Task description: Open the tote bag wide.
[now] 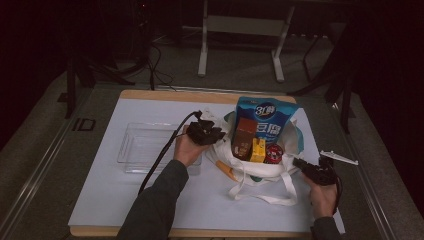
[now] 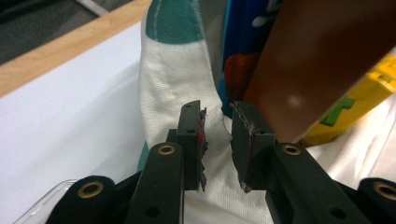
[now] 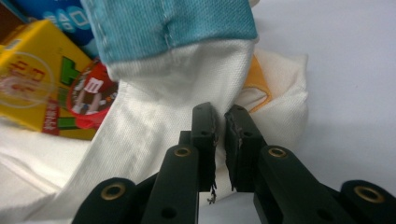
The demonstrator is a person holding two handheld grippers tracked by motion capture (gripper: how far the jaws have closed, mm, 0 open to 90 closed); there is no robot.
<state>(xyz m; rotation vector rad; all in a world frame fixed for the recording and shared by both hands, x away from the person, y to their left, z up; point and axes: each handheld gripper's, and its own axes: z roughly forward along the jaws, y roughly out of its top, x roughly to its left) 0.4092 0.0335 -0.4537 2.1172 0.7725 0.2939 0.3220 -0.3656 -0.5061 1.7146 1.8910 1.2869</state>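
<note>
A white canvas tote bag (image 1: 260,170) with teal trim lies open near the middle of the white mat (image 1: 100,200) that covers the wooden table (image 1: 150,93). In the high view the bag's 2 straps trail toward the person across the mat.

The left gripper (image 1: 216,134) sits at the bag's left rim. In the left gripper view its jaws straddle the rim of the white fabric (image 2: 173,93), with a fold of cloth between the pads (image 2: 201,140); a gap shows between the right pad and the cloth, so I cannot tell whether the pinch is complete.

The right gripper (image 1: 299,163) sits at the bag's right edge. In the right gripper view its jaws are almost together, clamped on the white cloth (image 3: 154,126) just below the teal band (image 3: 177,23).

Inside the bag stand 4 items: a blue pouch (image 1: 267,117) with white lettering at the back, a brown carton (image 1: 244,136) in front of it, a yellow box (image 1: 258,150) beside that, and a small round red tin (image 1: 273,153) to the right of the box. The carton and the box touch.

A clear plastic tray (image 1: 145,145) lies on the mat to the left of the bag, just beyond the left hand (image 1: 186,150). The right hand (image 1: 322,197) grips its tool near the mat's right edge.
</note>
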